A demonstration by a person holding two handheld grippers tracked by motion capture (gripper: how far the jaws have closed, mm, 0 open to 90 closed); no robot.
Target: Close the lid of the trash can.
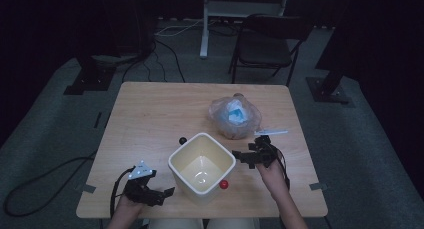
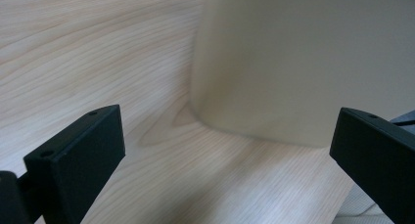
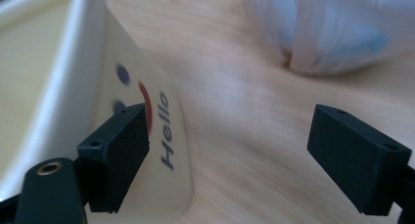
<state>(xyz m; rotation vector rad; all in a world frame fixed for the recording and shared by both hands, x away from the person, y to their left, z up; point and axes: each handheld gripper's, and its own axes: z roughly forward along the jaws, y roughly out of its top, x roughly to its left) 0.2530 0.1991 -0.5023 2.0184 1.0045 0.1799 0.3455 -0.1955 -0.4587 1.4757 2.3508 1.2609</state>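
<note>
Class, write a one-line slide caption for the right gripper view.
Open right gripper beside the cream bin marked "Hello", clear plastic bag beyond on the wooden table.

A black ball (image 1: 183, 140) rests on the wooden surface (image 1: 150, 114), beyond the left gripper (image 1: 162, 194) and well apart from it. A red ball (image 1: 224, 184) lies nearer, off to that gripper's right. Past the surface's far edge, well beyond the right gripper (image 1: 244, 156), stands a dark folding chair (image 1: 267, 44) beside a white frame leg (image 1: 204, 24).
</note>
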